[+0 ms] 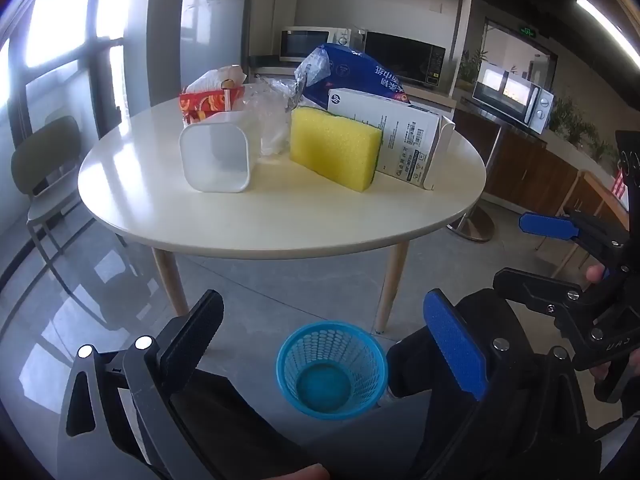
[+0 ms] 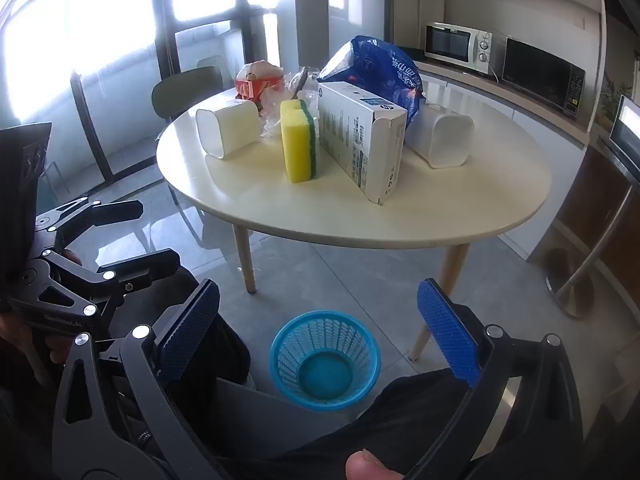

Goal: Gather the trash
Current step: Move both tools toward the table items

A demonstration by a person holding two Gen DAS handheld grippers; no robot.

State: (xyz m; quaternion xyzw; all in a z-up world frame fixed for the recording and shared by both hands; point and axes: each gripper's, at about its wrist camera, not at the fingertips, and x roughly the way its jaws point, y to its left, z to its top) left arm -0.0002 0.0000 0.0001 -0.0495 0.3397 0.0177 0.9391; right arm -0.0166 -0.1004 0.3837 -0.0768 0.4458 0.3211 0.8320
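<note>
The round table (image 2: 460, 216) carries two white tubs, one sponge, one white box, one blue bag, one red wrapper and some clear plastic; one blue basket (image 2: 325, 358) stands upright on the floor just in front of the table, mouth up. The left tub (image 2: 228, 126) and right tub (image 2: 440, 140) both lie on their sides, mouths towards the cameras; the sponge (image 2: 298, 146) stands on edge, touching the white box (image 2: 360, 140), whose long axis runs front to back; the blue bag (image 2: 380, 68) slumps behind it; the red wrapper (image 1: 210, 105) and clear plastic (image 1: 270, 116) sit at the back. The left gripper (image 1: 324, 336) and right gripper (image 2: 320, 324) hover over the basket, fingers spread, holding nothing.
</note>
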